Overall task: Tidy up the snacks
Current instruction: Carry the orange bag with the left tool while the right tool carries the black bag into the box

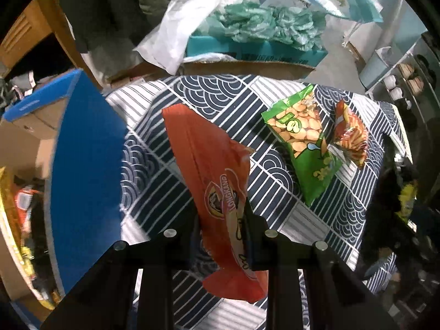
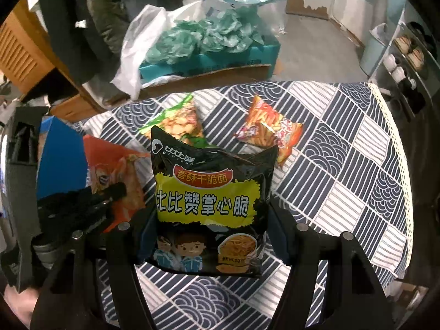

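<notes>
My left gripper (image 1: 222, 220) is shut on an orange snack bag (image 1: 211, 181) and holds it above the patterned tablecloth (image 1: 154, 170), next to a blue cardboard box (image 1: 85, 165). My right gripper (image 2: 210, 220) is shut on a black and yellow crispy noodle bag (image 2: 209, 200), held upright above the cloth. A green bean snack bag (image 1: 302, 140) and a small red fries bag (image 1: 350, 134) lie on the table farther back. In the right wrist view the green bag (image 2: 178, 121), the red fries bag (image 2: 269, 132), the orange bag (image 2: 115, 165) and the left gripper's fingers (image 2: 110, 192) show.
The blue box (image 2: 60, 156) stands at the table's left edge, with snack packs inside it (image 1: 24, 200). Behind the table sit a teal box (image 1: 247, 52) with green plastic wrap and a white plastic bag (image 1: 181, 30). A shelf with jars (image 2: 407, 63) stands at the right.
</notes>
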### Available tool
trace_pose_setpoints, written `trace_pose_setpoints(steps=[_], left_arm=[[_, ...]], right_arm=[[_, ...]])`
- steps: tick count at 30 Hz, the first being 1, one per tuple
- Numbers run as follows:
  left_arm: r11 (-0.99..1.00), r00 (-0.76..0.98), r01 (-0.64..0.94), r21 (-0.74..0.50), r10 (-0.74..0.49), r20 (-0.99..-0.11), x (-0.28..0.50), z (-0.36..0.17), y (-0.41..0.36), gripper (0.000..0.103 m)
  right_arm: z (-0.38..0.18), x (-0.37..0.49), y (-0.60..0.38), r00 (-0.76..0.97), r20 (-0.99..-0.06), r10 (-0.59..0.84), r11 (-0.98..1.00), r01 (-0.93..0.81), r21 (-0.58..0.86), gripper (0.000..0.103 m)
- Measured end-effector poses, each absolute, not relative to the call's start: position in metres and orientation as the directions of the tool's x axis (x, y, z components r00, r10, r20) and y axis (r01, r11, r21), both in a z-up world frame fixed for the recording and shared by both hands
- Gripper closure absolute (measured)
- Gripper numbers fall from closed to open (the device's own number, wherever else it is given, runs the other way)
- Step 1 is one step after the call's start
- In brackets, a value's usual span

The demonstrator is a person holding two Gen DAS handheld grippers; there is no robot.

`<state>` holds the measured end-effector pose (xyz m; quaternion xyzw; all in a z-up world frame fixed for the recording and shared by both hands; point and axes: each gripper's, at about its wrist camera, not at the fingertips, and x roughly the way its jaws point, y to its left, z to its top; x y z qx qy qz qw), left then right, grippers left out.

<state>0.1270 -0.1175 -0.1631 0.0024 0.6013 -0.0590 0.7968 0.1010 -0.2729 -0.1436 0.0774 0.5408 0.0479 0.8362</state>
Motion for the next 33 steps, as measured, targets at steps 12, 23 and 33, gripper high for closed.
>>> trace_pose_setpoints(steps=[12, 23, 33], left_arm=[[0.994, 0.344, 0.104, -0.046, -0.079, -0.935, 0.102, -0.107, -0.077, 0.077], [0.997, 0.441, 0.071, -0.015, -0.045, -0.896, 0.077, -0.065, -0.022, 0.077], [0.999, 0.483, -0.044, -0.027, -0.003, -0.876, 0.066, -0.05, 0.053, 0.077]], right_arm=[[-0.111, 0.085, -0.235, 0.445, -0.872, 0.202, 0.979, -0.084, 0.184, 0.034], [-0.084, 0.08, -0.182, 0.463, -0.849, 0.255, 0.965, -0.177, 0.193, 0.034], [-0.065, 0.08, -0.111, 0.457, -0.833, 0.312, 0.937, -0.293, 0.19, 0.034]])
